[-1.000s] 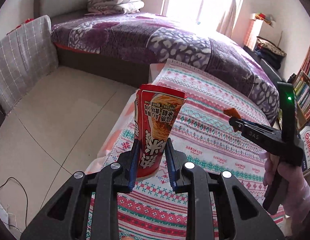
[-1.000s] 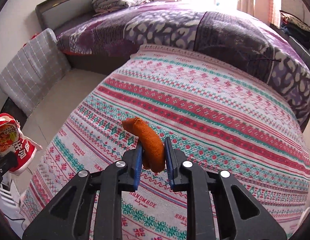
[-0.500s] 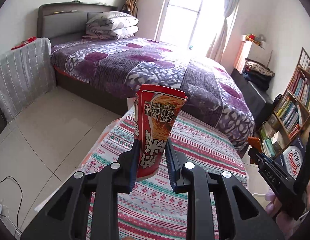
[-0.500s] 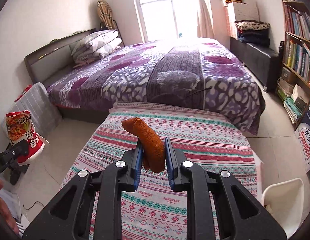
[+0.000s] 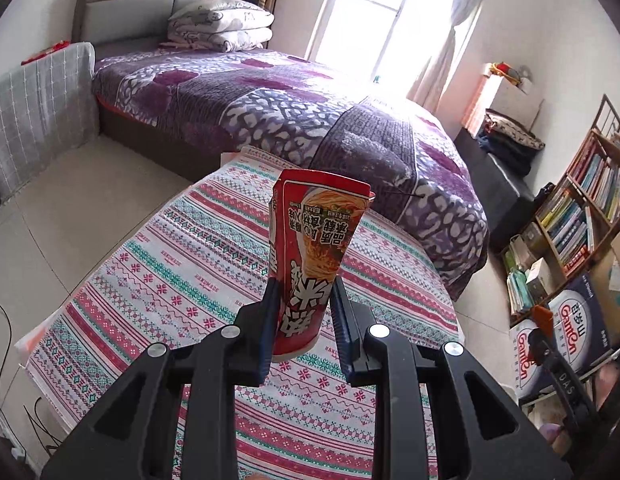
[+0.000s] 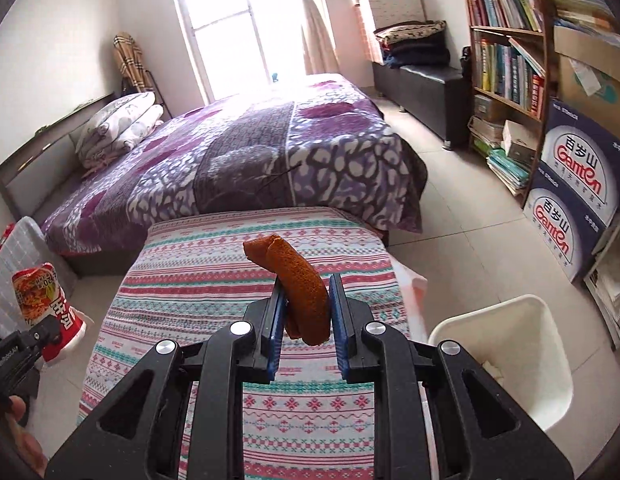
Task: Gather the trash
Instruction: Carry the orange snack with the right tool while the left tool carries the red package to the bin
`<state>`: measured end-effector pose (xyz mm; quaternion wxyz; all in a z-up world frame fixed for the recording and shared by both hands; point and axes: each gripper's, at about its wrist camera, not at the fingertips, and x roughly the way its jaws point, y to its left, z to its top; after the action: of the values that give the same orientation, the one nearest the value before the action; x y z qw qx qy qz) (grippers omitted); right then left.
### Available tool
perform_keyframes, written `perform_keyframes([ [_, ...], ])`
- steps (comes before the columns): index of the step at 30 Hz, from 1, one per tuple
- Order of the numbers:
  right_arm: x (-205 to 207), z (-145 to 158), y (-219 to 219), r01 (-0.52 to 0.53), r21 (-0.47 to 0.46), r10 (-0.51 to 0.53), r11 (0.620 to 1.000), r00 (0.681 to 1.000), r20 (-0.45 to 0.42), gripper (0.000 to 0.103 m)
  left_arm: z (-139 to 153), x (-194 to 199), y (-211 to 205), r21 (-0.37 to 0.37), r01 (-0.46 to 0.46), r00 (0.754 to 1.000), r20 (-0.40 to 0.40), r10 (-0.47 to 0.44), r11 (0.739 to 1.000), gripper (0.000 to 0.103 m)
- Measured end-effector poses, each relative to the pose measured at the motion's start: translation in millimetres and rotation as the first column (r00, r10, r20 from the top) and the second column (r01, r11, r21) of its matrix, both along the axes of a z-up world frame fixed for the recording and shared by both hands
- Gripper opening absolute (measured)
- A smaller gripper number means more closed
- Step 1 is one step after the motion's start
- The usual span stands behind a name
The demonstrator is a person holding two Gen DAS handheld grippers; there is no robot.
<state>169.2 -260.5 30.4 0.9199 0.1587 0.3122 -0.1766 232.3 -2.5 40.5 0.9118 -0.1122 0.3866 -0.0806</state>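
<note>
My left gripper (image 5: 303, 312) is shut on a red noodle packet (image 5: 314, 256), held upright above the table with the patterned cloth (image 5: 181, 264). The packet also shows at the left of the right wrist view (image 6: 45, 304). My right gripper (image 6: 305, 308) is shut on an orange-brown peel (image 6: 297, 280), held above the same cloth (image 6: 229, 280). The peel's tip and the right gripper show at the right edge of the left wrist view (image 5: 544, 322). A white bin (image 6: 506, 360) stands on the floor to the right of the table, below my right gripper.
A bed with a purple cover (image 6: 249, 160) stands beyond the table. A bookshelf (image 6: 506, 52) and Ganten boxes (image 6: 570, 200) line the right wall. A grey checked cover (image 5: 33, 112) is at the left. Cables (image 5: 1, 320) lie on the tiled floor.
Both grippers have risen and pulled back from the table, still holding packet and peel. The right gripper has swung right, bringing the white bin into view.
</note>
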Motion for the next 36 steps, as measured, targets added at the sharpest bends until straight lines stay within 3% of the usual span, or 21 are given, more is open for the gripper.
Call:
perform_keyframes([
  [4,-12.4,-16.0,-25.7,0.067,0.022,-0.066,0.998,0.997,-0.033,0.020,-8.1,-3.7,-21.7,0.031,0.052,0.998,0.019,-0.053,0.998,0.026],
  [12,-36.5,-10.6,-66.0,0.150,0.040,-0.150,0.988,0.989,-0.003,0.021,-4.5,-12.5,-48.4,0.065,0.068,0.993,0.092,-0.074,0.996,0.026],
  [22,-58.7,-16.2,-96.5,0.239,0.043,-0.237,0.970,0.971,-0.035,0.021,-6.7,-20.7,-71.0,0.087,0.110,0.987,0.105,-0.119,0.990,0.027],
  [36,-82.0,-51.8,-148.5,0.387,0.155,-0.346,0.909,0.908,-0.237,0.024,-18.4,-43.5,-127.4,0.119,0.249,0.962,0.087,-0.260,0.961,0.027],
])
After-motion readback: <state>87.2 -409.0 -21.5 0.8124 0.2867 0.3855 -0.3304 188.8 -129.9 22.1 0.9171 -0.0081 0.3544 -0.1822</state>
